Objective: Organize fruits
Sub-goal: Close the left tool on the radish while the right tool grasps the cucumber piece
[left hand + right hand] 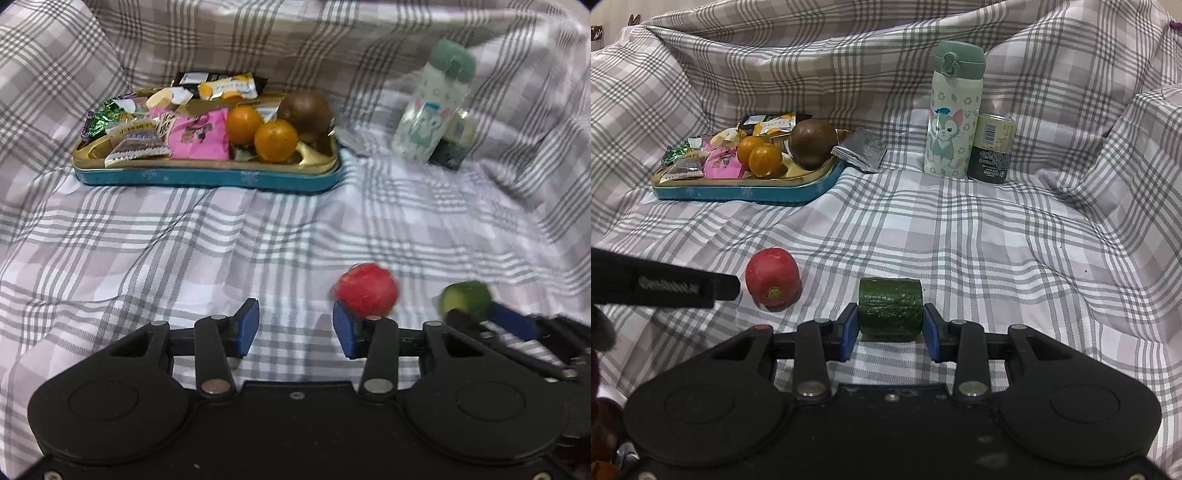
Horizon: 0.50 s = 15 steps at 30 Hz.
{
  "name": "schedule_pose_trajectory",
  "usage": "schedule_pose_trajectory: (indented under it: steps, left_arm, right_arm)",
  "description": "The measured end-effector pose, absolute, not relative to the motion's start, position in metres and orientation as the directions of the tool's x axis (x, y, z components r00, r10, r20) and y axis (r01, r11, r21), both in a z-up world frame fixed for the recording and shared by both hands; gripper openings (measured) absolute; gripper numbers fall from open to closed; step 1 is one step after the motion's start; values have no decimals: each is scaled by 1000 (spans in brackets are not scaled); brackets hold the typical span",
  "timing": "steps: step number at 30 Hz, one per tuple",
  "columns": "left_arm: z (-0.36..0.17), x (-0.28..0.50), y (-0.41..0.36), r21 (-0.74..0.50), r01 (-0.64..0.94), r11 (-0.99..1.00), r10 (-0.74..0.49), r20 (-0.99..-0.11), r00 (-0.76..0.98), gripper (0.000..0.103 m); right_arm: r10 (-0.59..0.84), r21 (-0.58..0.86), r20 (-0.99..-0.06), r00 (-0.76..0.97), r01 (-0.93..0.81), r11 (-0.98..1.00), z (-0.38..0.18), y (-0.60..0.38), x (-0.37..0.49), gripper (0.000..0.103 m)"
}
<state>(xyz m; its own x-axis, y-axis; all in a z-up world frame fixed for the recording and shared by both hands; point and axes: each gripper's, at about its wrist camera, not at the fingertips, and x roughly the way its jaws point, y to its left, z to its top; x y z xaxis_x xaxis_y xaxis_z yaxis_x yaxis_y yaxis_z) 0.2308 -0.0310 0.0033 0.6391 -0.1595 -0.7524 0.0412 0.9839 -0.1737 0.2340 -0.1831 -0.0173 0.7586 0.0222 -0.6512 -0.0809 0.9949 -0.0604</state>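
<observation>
Right hand-held gripper: spread; the blue pads are set on either side of the cucumber piece, with a small gap visible at each side.
Cucumber piece: a short green cylinder, laid on its side on the plaid cloth, between the right pads.
Left hand-held gripper: spread wide; nothing is held between the pads.
Red fruit: rested on the cloth just beyond the left gripper's right-hand pad; whether it is touched cannot be told.
Plaid cloth: the whole surface is covered by it.
Blue tin tray: placed at the far left; two oranges, a brown round fruit and wrapped snacks are held in it.
Cat-print bottle: stood upright at the far right.
Dark can: stood just beside the bottle.
</observation>
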Motion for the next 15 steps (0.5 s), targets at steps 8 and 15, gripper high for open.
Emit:
schedule_pose_trajectory:
  steps: [8,15]
  left_arm:
    - [22,231,-47,-212,104,972,-228,-730,644,52]
    - [18,240,-67,-198,114,974,-225,-745,628,52]
  right_arm:
    - [16,-82,-659,752,-93,992,-22,-180,234,37]
    - [-3,-86,-627,779,-66,994,-14,-193,223,37]
